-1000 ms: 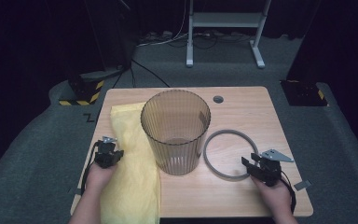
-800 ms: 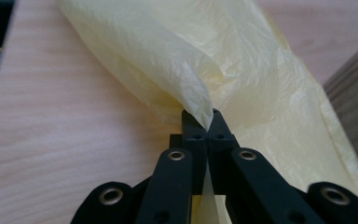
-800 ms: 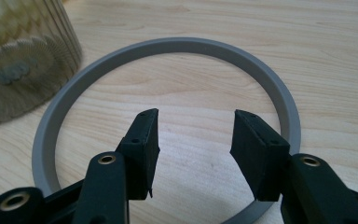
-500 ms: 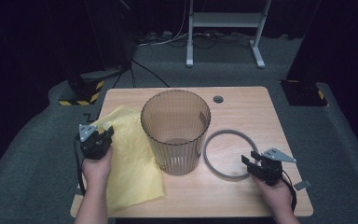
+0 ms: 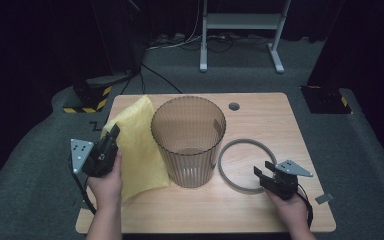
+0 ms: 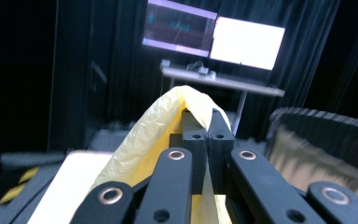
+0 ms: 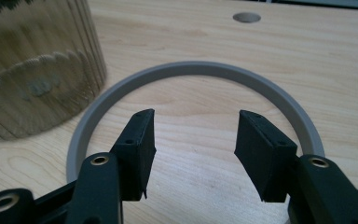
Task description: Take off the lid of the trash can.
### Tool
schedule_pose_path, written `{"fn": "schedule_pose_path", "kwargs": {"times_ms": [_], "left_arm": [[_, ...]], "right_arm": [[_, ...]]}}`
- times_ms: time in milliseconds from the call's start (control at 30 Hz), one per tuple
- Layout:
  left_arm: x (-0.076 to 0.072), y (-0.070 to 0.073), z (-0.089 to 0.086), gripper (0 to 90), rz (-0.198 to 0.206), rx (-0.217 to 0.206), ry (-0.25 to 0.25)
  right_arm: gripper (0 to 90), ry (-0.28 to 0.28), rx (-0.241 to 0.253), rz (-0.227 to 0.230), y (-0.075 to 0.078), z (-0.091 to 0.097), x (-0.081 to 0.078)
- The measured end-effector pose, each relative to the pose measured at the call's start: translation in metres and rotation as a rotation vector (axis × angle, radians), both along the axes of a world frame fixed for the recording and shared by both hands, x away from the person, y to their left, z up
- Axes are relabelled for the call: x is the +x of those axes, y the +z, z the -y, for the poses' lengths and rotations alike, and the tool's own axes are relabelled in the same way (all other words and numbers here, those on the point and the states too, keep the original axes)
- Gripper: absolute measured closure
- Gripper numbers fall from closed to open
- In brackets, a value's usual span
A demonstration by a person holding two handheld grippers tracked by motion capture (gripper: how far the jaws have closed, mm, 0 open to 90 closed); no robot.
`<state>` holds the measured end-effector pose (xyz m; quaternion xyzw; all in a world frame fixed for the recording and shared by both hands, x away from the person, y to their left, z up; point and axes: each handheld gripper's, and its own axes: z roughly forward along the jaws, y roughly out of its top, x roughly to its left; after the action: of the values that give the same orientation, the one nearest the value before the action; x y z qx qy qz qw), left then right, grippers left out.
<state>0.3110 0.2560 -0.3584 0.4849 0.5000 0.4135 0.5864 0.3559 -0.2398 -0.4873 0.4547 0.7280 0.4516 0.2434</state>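
A yellow plastic bag (image 5: pixel 141 145) hangs lifted beside a translucent ribbed bin (image 5: pixel 189 140) that stands upright mid-table. My left gripper (image 5: pixel 113 133) is raised at the table's left edge and shut on the bag's upper edge. In the left gripper view the bag (image 6: pixel 156 128) drapes over the closed jaws of the left gripper (image 6: pixel 208 127). A grey ring (image 5: pixel 240 182) lies flat to the right of the bin. My right gripper (image 5: pixel 263 173) hovers over the ring's near arc; its jaws have just been opening. In the right gripper view the right gripper (image 7: pixel 193 140) has only bare wood between its jaws, inside the ring (image 7: pixel 186 70).
The wooden table (image 5: pixel 260 120) has a round cable hole (image 5: pixel 234 106) at its far side. A black block with hazard stripes (image 5: pixel 87 100) sits on the floor at far left, and a metal stand (image 5: pixel 240 30) stands behind. In the left gripper view two lit monitors (image 6: pixel 214 35) glow.
My left gripper has risen and drawn back to the left with the bag's edge, pulling the bag up off the table. The right hand has stayed over the ring.
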Motion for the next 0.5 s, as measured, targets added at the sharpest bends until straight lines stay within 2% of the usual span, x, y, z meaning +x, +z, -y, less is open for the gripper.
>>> {"fn": "schedule_pose_path", "kwargs": {"times_ms": [67,100,167,200,267,300,367,400,433,500], "left_arm": [[-0.005,0.006,0.004,89.1,0.044,-0.012,-0.01],[-0.005,0.006,0.004,89.1,0.044,-0.012,-0.01],[-0.011,0.016,0.011,89.1,0.099,-0.015,-0.023],[-0.011,0.016,0.011,89.1,0.099,-0.015,-0.023],[-0.016,0.026,0.018,89.1,0.151,-0.014,-0.031],[-0.016,0.026,0.018,89.1,0.151,-0.014,-0.031],[-0.019,0.033,0.022,89.1,0.182,-0.019,-0.041],[-0.022,0.039,0.027,89.1,0.211,-0.012,-0.047],[-0.022,0.039,0.027,89.1,0.211,-0.012,-0.047],[-0.024,0.046,0.033,89.1,0.248,0.004,-0.054]], "right_arm": [[46.3,-0.002,0.006,0.018,0.003,-0.001,-0.003],[45.5,-0.003,0.006,0.031,0.004,-0.002,-0.003],[44.5,-0.01,0.014,0.044,0.005,-0.003,-0.005],[44.5,-0.01,0.014,0.044,0.005,-0.003,-0.005],[44.4,-0.006,0.013,0.062,0.007,-0.004,-0.007],[44.4,-0.006,0.013,0.062,0.007,-0.004,-0.007],[44.5,-0.003,0.005,0.063,0.005,-0.005,-0.007],[44.5,-0.003,0.005,0.062,0.005,-0.005,-0.006],[44.5,-0.003,0.005,0.062,0.005,-0.005,-0.006],[44.5,-0.004,0.004,0.063,0.004,-0.004,-0.006]]}}
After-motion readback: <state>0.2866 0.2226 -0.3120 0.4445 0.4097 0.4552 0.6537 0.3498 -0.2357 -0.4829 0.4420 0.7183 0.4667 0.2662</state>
